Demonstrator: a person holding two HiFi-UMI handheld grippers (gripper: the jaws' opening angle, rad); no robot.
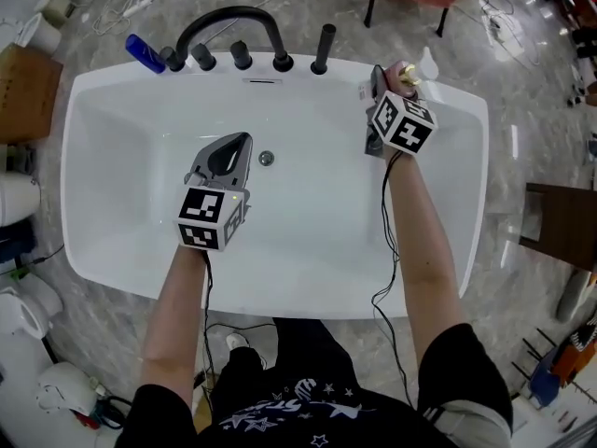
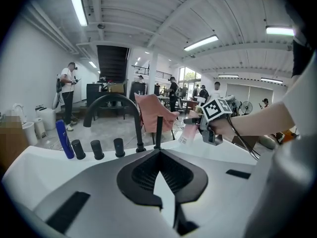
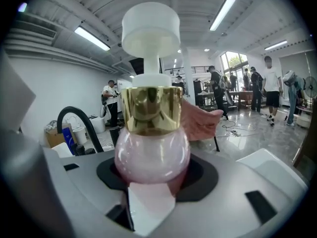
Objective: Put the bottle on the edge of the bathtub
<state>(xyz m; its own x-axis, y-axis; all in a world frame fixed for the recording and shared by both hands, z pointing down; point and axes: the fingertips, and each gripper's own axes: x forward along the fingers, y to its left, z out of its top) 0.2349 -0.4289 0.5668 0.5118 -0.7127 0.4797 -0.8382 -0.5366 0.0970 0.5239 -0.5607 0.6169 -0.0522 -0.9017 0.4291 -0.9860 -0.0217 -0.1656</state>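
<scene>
The pink bottle (image 3: 151,157) sits clamped in the right gripper (image 1: 392,80), jaws wide; the left gripper (image 1: 241,146) has jaws together, empty.

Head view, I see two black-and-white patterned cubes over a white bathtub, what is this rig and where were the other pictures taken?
No robot: a person holds a gripper in each hand; the patterned cubes are part of them. The head view looks down from the person's head at a white bathtub with a black arched tap and a blue bottle at its far rim. The other two cameras ride on the grippers, looking along their jaws. The left gripper has its jaws together, empty. The right gripper grips a round pink glass bottle with a gold collar and white pump top, near the far right rim.
</scene>
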